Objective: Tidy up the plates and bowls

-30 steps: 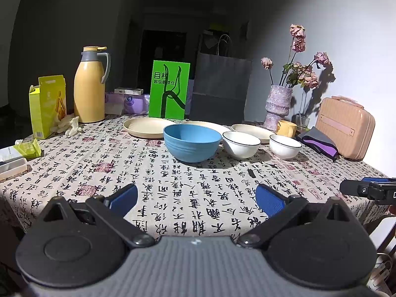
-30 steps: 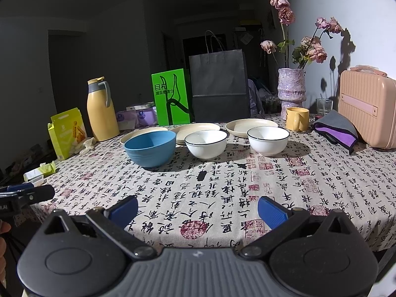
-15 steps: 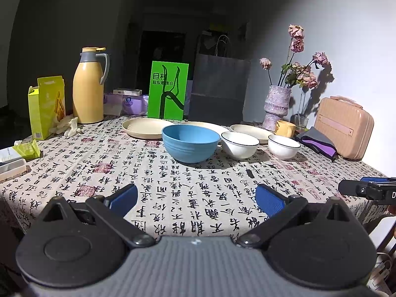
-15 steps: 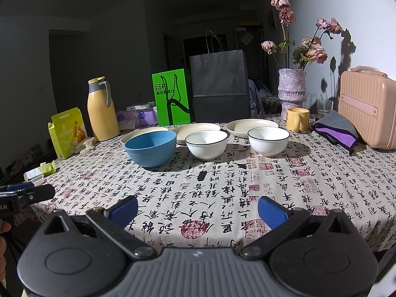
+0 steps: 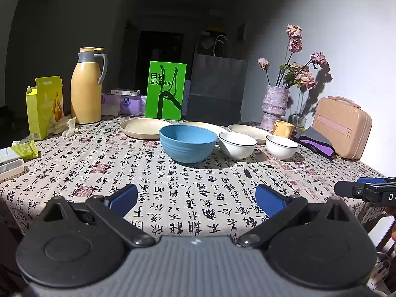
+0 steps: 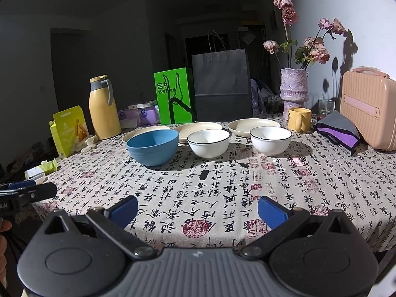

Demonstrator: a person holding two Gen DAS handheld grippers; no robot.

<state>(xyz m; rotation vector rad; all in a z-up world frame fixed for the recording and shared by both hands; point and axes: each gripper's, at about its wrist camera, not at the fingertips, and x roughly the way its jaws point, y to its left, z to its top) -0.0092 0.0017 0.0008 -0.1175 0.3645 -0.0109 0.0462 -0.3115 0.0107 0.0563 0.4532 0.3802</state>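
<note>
Left claw (image 5: 196, 196), right claw (image 6: 198, 209): both spread, empty, short of blue bowl (image 5: 188, 143); white bowls (image 5: 237, 144) beside it, plates (image 5: 142, 128) behind, unstacked.

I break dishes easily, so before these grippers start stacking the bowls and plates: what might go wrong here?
1. The white bowls look like glazed ceramic; open fingers of the right gripper may slip on a rim.
2. The plates lie flat behind the blue bowl; reaching over could knock it.
3. The yellow mug and flower vase stand close beside the right plate.
</note>
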